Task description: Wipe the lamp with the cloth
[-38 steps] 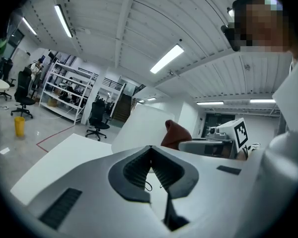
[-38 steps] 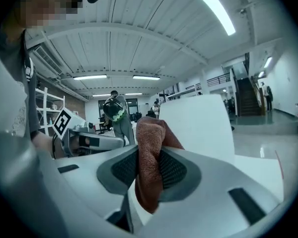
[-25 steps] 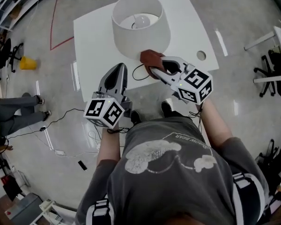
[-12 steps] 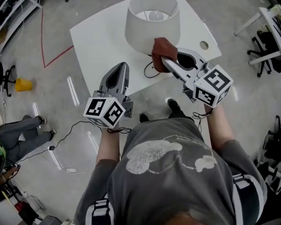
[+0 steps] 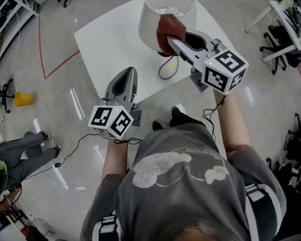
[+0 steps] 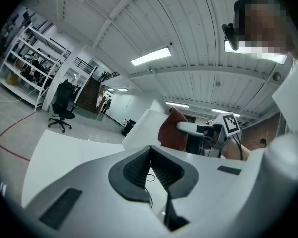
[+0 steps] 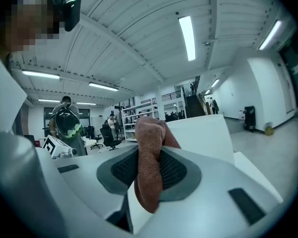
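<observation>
The lamp (image 5: 166,11) with its wide white shade stands at the far side of the white table (image 5: 110,39). My right gripper (image 5: 172,40) is shut on the brown cloth (image 5: 168,29), which presses against the shade's near side. In the right gripper view the cloth (image 7: 149,167) hangs bunched between the jaws, with the shade (image 7: 203,133) just beyond. My left gripper (image 5: 127,78) hovers shut and empty over the table's near edge, well left of the lamp. From the left gripper view, the cloth (image 6: 171,130) rests on the shade (image 6: 141,128).
The lamp's black cord (image 5: 165,69) loops on the table near its front edge. Red floor tape (image 5: 55,67) and a yellow cone (image 5: 22,99) lie to the left. A person (image 5: 17,152) stands at lower left. A desk (image 5: 283,9) and chairs stand at right.
My right gripper has carried the cloth from the shade's lower edge up its near side. The left gripper has stayed where it was.
</observation>
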